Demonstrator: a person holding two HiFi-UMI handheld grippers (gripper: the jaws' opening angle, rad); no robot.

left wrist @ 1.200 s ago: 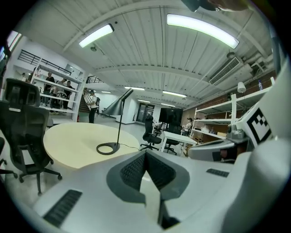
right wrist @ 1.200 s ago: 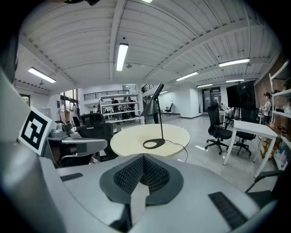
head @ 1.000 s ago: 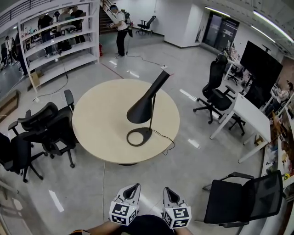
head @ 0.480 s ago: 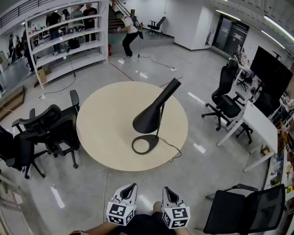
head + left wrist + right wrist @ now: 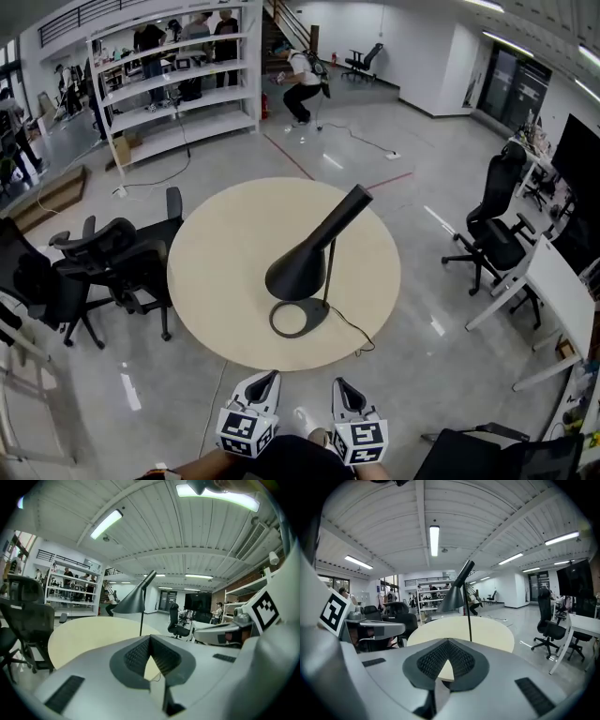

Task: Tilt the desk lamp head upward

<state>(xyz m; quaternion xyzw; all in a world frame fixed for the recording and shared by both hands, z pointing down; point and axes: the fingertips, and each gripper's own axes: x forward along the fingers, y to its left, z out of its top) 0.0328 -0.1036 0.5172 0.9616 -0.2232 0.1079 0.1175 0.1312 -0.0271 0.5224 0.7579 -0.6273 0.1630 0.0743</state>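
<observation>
Left gripper [image 5: 149, 639], right gripper [image 5: 447, 642]: jaws closed, empty; only head view shows the lamp base [image 5: 320, 312].

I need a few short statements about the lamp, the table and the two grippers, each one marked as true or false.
1. The desk lamp stands on the round table. True.
2. The lamp head opens downward, toward the tabletop. True.
3. The left gripper grips the lamp head. False: it is shut on nothing, short of the table.
4. The right gripper has its jaws wide apart. False: its jaws meet at the tips.
5. Office chairs stand at the table's left side in the head view. True.
</observation>
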